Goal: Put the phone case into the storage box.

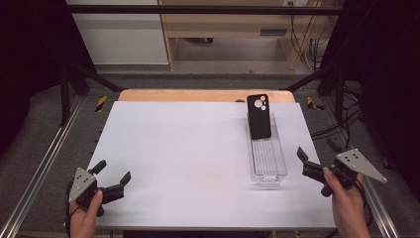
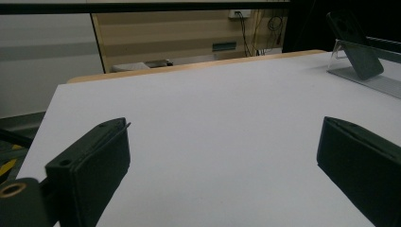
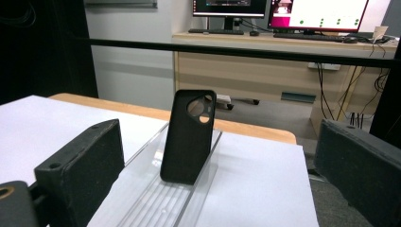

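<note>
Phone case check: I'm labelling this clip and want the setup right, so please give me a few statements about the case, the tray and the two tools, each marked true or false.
1. The black phone case stands propped at the far end of the clear tray. True.
2. The right tool grips the phone case. False: it is open, near the table's right edge, apart from the case.
3. The left tool is open with nothing between its jaws. True.
4. The clear tray lies on the left half of the white table. False: it lies on the right half.
5. The case's camera cutouts are at its top. True.
</note>
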The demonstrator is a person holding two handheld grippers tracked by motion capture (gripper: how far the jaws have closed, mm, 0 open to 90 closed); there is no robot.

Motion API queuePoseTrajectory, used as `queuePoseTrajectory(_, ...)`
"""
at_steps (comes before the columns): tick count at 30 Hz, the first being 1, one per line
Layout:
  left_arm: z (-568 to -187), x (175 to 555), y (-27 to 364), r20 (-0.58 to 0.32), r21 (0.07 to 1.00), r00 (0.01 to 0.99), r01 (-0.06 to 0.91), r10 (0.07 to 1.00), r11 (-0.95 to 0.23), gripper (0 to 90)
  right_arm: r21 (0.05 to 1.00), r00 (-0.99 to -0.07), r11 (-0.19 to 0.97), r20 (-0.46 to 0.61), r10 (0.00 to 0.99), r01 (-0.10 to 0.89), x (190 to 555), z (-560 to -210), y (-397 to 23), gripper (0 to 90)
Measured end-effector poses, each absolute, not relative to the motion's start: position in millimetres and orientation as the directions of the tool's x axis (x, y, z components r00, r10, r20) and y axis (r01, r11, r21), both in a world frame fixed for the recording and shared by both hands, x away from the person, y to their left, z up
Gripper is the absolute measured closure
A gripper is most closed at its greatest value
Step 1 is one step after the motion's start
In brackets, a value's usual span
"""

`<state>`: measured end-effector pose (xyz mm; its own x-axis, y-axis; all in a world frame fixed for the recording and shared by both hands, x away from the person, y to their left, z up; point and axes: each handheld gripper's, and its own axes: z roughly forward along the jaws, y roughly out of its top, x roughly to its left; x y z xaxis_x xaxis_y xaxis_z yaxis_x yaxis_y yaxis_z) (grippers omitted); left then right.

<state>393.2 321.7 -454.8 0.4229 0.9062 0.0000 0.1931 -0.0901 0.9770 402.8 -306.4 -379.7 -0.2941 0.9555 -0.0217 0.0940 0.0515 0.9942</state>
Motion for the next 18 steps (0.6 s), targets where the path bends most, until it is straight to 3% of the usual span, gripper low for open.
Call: queuePoseTrajectory(18,-454.1,389.4,321.6,0.010,0.978,0.436,0.184,0.900,-0.100,3.6,0.988,-0.407,0.064,-0.001,0.913,0.141,387.9,-412.8,-295.0,6.6)
